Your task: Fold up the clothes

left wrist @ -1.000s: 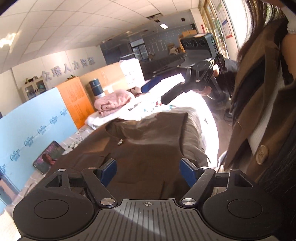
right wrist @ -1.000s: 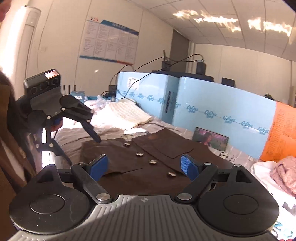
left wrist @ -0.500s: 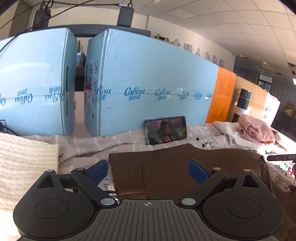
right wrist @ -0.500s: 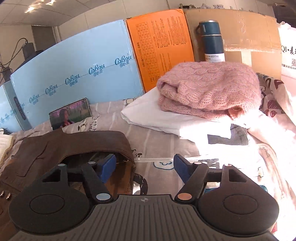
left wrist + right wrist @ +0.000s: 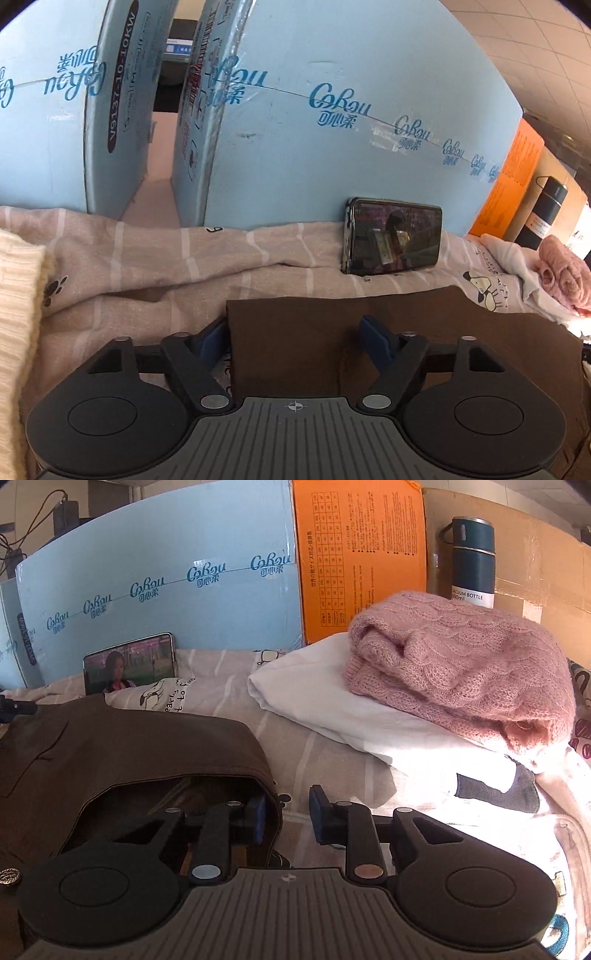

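Left gripper (image 5: 295, 338) unclenched, straddling brown jacket (image 5: 424, 332) corner at lower centre. Right gripper (image 5: 286, 821) parted, one finger inside the jacket's gaping edge, lower left. Cloth looked thick, limp, fairly heavy; best pinched at corners.

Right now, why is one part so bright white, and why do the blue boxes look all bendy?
Right wrist view: sunlight washes out the white folded cloth under the pink sweater. Left wrist view: the fisheye lens bows the blue Cobau boxes, and the phone screen shows reflections.
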A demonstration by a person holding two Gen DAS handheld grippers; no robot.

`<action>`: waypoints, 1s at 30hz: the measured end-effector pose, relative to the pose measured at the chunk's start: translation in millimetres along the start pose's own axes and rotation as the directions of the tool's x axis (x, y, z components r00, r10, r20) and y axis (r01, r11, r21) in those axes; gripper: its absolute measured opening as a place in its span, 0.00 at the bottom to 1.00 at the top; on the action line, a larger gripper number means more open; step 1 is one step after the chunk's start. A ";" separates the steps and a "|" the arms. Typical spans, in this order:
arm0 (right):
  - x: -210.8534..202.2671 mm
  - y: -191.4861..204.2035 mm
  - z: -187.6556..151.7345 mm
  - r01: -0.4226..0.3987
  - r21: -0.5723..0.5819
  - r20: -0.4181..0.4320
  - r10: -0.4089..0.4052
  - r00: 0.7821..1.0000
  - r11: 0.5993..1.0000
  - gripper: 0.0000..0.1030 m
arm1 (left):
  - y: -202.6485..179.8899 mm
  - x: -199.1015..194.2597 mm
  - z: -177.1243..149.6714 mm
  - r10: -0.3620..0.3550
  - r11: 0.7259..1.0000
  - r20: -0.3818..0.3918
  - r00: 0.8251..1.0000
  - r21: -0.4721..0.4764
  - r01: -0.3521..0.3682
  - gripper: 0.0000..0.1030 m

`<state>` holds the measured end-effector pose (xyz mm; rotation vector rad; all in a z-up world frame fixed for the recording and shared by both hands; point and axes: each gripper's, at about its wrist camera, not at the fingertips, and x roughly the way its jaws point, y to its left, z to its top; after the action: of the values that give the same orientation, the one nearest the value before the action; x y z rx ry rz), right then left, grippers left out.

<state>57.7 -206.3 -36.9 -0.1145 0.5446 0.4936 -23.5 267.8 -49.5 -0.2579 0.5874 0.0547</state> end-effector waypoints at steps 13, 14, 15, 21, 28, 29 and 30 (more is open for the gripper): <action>20.5 33.9 20.3 0.220 -0.401 0.137 -0.179 0.974 0.889 0.27 | -19.2 -21.7 0.0 0.134 0.981 0.116 0.984 0.125 -0.149 0.30; 26.2 34.4 19.5 0.224 -0.438 0.123 -0.189 0.974 0.870 0.38 | -19.8 -18.0 -0.9 0.161 0.975 0.100 0.982 0.136 -0.173 0.32; 28.2 31.3 18.5 0.203 -0.446 0.098 -0.177 0.979 0.872 0.45 | -19.7 -19.4 -1.1 0.165 0.975 0.101 0.981 0.132 -0.178 0.38; 0.1 -7.0 20.9 -0.107 -0.211 0.038 0.118 0.992 0.972 0.73 | -18.9 -27.8 -2.5 0.193 0.972 0.109 0.975 0.112 -0.205 0.56; 24.4 11.2 32.0 0.068 -0.146 0.057 -0.060 0.997 0.987 0.76 | -24.8 -51.8 -9.4 0.195 0.970 0.115 0.974 0.124 -0.209 0.68; 34.8 14.1 29.8 0.087 -0.165 0.018 -0.085 0.996 0.982 0.76 | -26.4 -62.0 -12.9 0.187 0.971 0.120 0.975 0.129 -0.202 0.68; 42.5 15.4 26.2 0.092 -0.178 -0.015 -0.096 0.995 0.980 0.76 | -26.4 -71.9 -17.2 0.175 0.974 0.122 0.977 0.124 -0.190 0.69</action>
<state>94.1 -168.9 -36.4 -0.3156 0.5150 0.4482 -89.4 239.5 -17.5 -0.0677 0.5012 0.2054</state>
